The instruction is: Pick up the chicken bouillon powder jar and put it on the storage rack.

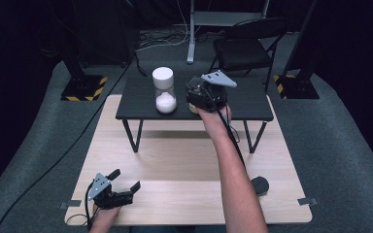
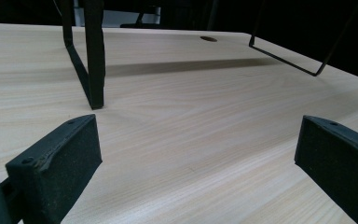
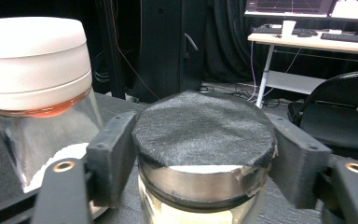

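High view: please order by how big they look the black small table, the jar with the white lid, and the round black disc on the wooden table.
1. Black small table.
2. Jar with the white lid.
3. Round black disc, smallest although nearer the camera.

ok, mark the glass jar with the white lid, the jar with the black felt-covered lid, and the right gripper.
glass jar with the white lid (image 3: 32, 60): right gripper view, side of the lid.
jar with the black felt-covered lid (image 3: 203, 128): right gripper view, top of the lid.
right gripper (image 1: 194, 103): high view, between the fingertips.
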